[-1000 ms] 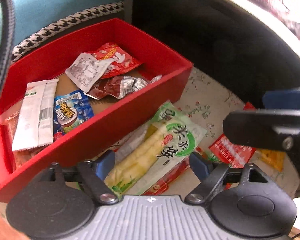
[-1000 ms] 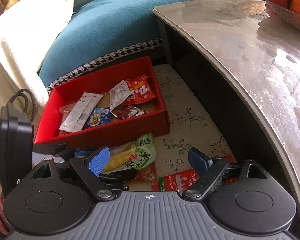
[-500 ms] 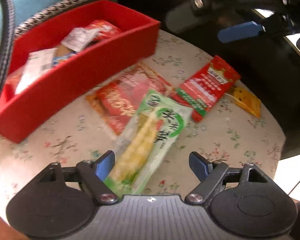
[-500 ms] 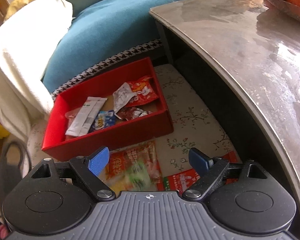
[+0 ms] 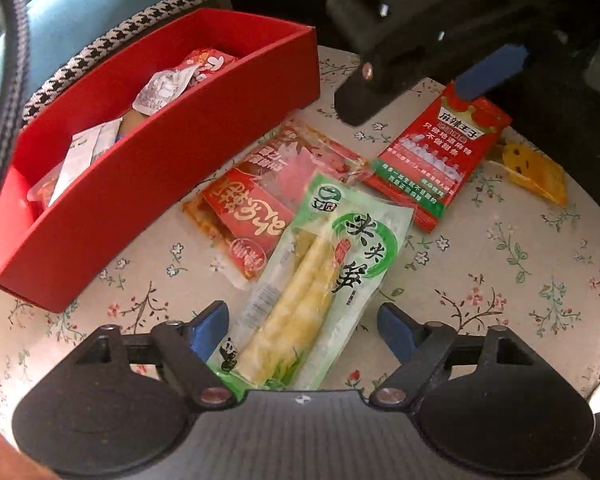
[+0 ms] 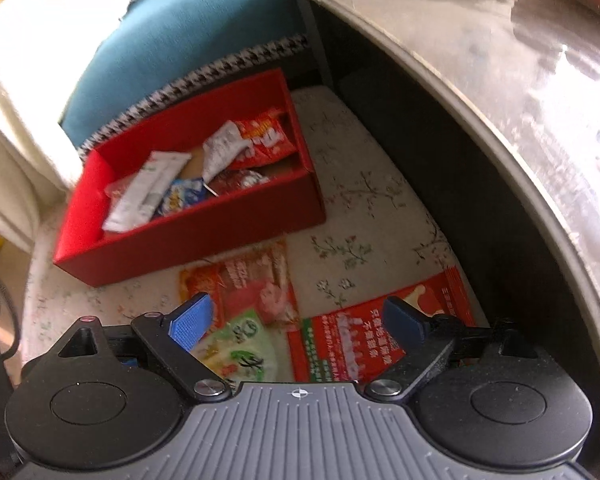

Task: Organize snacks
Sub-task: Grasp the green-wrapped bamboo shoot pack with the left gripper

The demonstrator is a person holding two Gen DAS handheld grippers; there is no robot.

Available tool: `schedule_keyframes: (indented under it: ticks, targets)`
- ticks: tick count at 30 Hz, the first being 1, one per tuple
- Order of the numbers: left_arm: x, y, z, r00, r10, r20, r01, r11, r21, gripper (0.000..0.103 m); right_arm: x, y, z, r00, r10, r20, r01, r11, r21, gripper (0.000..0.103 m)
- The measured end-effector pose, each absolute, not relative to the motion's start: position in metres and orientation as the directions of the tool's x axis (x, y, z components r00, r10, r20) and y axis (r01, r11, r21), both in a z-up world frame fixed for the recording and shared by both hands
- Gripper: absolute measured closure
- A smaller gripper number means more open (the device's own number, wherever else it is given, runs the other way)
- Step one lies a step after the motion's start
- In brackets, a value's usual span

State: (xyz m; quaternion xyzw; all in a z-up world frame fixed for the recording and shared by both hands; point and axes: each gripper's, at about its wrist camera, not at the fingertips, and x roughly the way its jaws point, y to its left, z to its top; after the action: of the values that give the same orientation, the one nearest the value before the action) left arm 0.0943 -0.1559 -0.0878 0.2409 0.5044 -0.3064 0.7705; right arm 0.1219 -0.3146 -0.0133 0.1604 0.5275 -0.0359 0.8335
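A red box (image 5: 148,168) holding several snack packets stands on the floral cushion; it also shows in the right wrist view (image 6: 204,236). In front of it lie a green bamboo-shoot packet (image 5: 320,276), an orange-red packet (image 5: 256,208), a red-and-green packet (image 5: 436,156) and a small yellow packet (image 5: 536,172). My left gripper (image 5: 302,324) is open, low over the near end of the green packet. My right gripper (image 6: 296,324) is open above the red-and-green packet (image 6: 348,344) and the green packet (image 6: 244,344); it also shows in the left wrist view (image 5: 420,60).
A curved table top (image 6: 520,80) overhangs the cushion on the right, with a dark panel below it. A teal sofa cushion (image 6: 180,32) and a white cloth (image 6: 32,80) lie behind the box. A black cable (image 5: 8,60) hangs at the left.
My left gripper pulled back from the box, and the whole pile of loose packets came into its view. My right gripper moved down over the packets.
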Motion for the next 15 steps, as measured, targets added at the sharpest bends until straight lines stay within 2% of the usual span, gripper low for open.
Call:
schedule_keyframes:
  ticks: [4, 15]
  targets:
    - [0.091, -0.153, -0.086, 0.293, -0.231, -0.928, 0.711, 0.701, 0.050, 0.038, 0.127, -0.313, -0.025, 0.406, 0.096, -0.909, 0.237, 0.949, 0.206, 0.008]
    - [0.077, -0.150, -0.086, 0.317, -0.208, -0.925, 0.710, 0.699, 0.086, 0.042, 0.128, -0.316, -0.050, 0.326, 0.062, -0.943, 0.275, 0.948, 0.157, 0.005]
